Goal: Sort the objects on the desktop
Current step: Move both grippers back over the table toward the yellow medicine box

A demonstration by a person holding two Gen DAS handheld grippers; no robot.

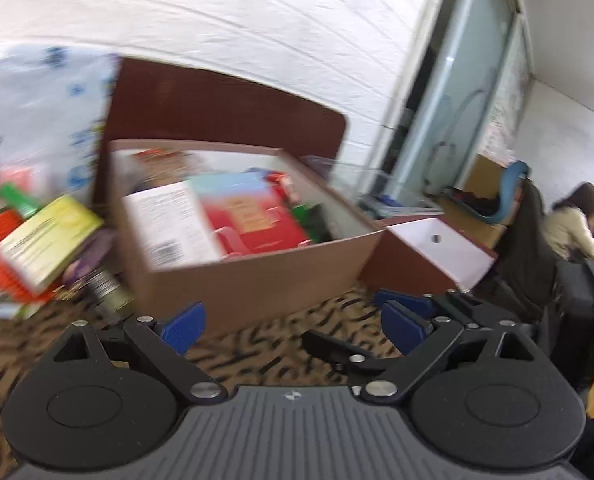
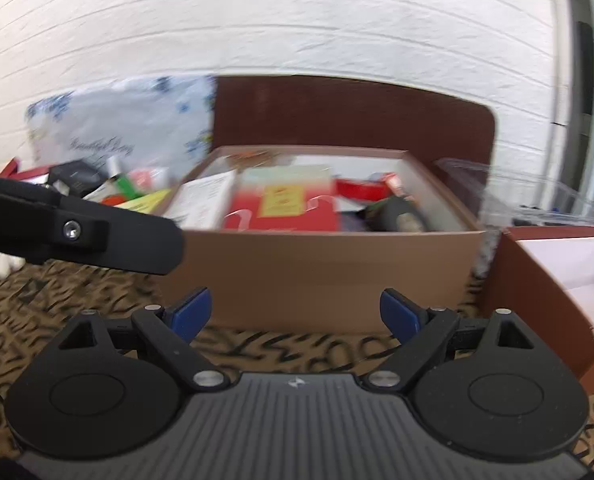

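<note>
A brown cardboard box (image 1: 257,280) (image 2: 321,272) stands on the letter-patterned cloth, filled with several items. Among them are a white barcoded carton (image 1: 169,224) and a red packet (image 1: 257,216) (image 2: 285,208). Left of it is a loose heap with a yellow-green box (image 1: 49,248), an orange thing (image 1: 1,248) and a can (image 1: 109,288). My left gripper (image 1: 293,326) is open and holds nothing, a little short of the box's front wall. My right gripper (image 2: 295,316) is open too, nothing between its blue pads (image 2: 191,314), facing the same wall. Both views are blurred.
A smaller red-brown box with a white inside (image 1: 437,248) (image 2: 569,264) sits right of the big one. A white printed bag (image 1: 37,120) (image 2: 125,132) leans on the wall. A clear plastic tray (image 2: 537,188) lies behind. A black arm of the other tool (image 2: 97,236) crosses at left. A person (image 1: 573,220) sits far right.
</note>
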